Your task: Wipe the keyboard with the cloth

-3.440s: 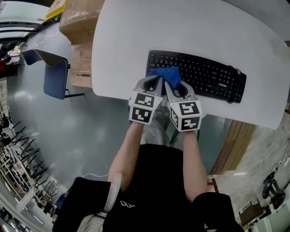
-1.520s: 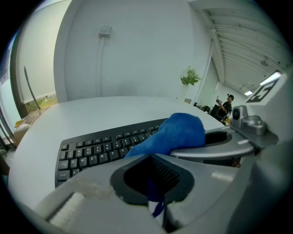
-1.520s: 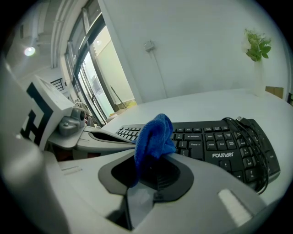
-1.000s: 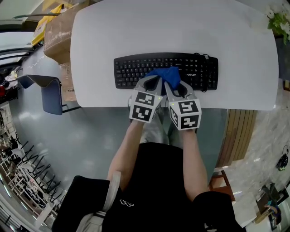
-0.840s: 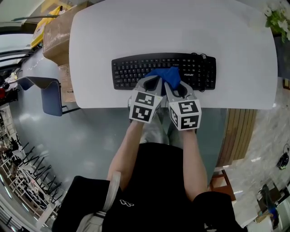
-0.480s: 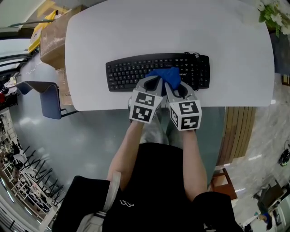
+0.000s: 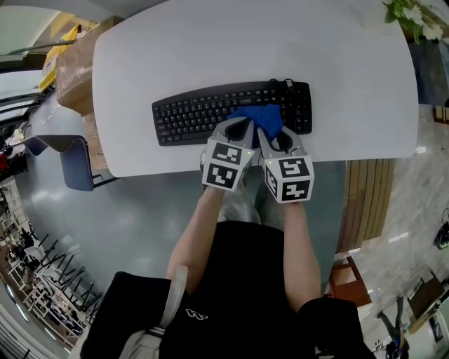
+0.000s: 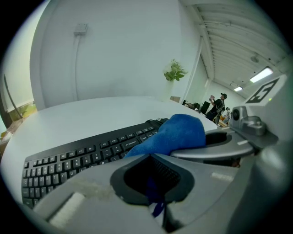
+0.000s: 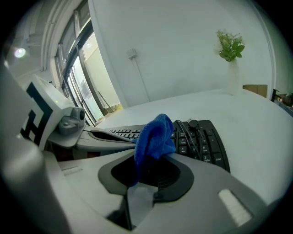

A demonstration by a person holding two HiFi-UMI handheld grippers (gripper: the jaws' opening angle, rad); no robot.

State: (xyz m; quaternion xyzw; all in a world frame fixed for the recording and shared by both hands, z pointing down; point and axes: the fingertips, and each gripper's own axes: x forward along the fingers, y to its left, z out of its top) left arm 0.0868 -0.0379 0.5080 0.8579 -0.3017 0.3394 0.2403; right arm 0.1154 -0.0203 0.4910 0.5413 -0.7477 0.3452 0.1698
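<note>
Cloth [image 7: 258, 116], blue and bunched into a wad, is clamped by both tools at once. The left hand-held gripper [image 7: 242, 125] has its jaws closed on one fold. The right hand-held gripper [image 7: 266, 133], just beside it, is closed on another, so the wad bulges up ahead of the two. It sits on the keys of the black keyboard [image 7: 196, 116], right of the keyboard's middle and just left of the number pad.

This looks like the wiping step itself, with the cloth down on the keys. The next move calls for dragging the wad along the rows with both grippers kept together. The pressure should be light enough that the keyboard does not skid, since it lies askew and near the front edge of the white surface [image 7: 210, 42].

A black cable [image 7: 286, 82] leaves the keyboard's far edge near its right end and could catch the cloth there. A leafy plant [image 7: 407, 10] stands well beyond that end. Off the keyboard's left end, below the surface, are cardboard boxes [image 7: 70, 63] and a blue chair [image 7: 74, 161], both out of the way.
</note>
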